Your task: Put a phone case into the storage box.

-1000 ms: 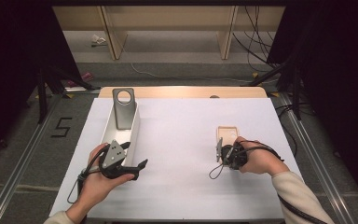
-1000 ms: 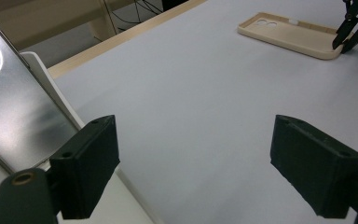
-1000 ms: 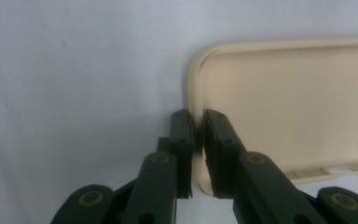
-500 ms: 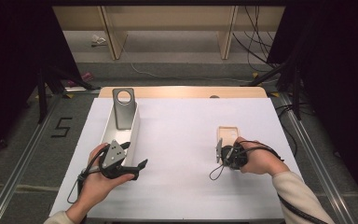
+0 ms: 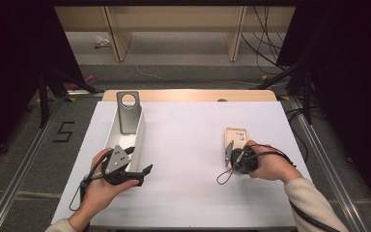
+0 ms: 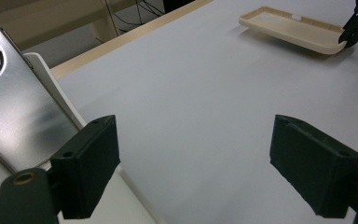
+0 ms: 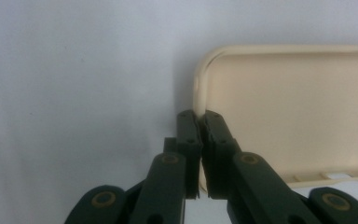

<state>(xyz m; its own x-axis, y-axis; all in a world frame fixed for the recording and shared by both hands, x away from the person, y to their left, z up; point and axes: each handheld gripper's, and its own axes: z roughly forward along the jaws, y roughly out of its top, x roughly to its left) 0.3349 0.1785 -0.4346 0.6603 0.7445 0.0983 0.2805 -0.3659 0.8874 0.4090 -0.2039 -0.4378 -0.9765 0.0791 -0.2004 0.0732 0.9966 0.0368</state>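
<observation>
The table (image 5: 193,145) carries a white sheet, bare between the two work areas. At its left edge a long white tray (image 5: 136,140) runs from far to near, with a silver phone (image 5: 128,112) leaning in it, camera ring at the far end. The left gripper view shows that phone (image 6: 16,107) tilted against the tray wall, just left of the left jaw.

On the right half, a beige case (image 5: 235,137) lies open side up. Its position matches the frames of a second ago; no shift is detected.

The left gripper (image 5: 125,166) sits at the near end of the tray. Its jaws stand wide apart over bare sheet, grasping nothing. It has not moved either.

The right gripper (image 7: 199,140) is clenched on the near-left corner wall of the case (image 7: 298,112), one jaw inside the rim and one outside. The left gripper view shows the case (image 6: 291,29) with that end raised slightly off the sheet.

Finding: nothing has changed in the last second. The grip on the case appears secured, but no carry has begun. In my judgement the work stands at the grasp stage, with transfer toward the phone the likely next step.
</observation>
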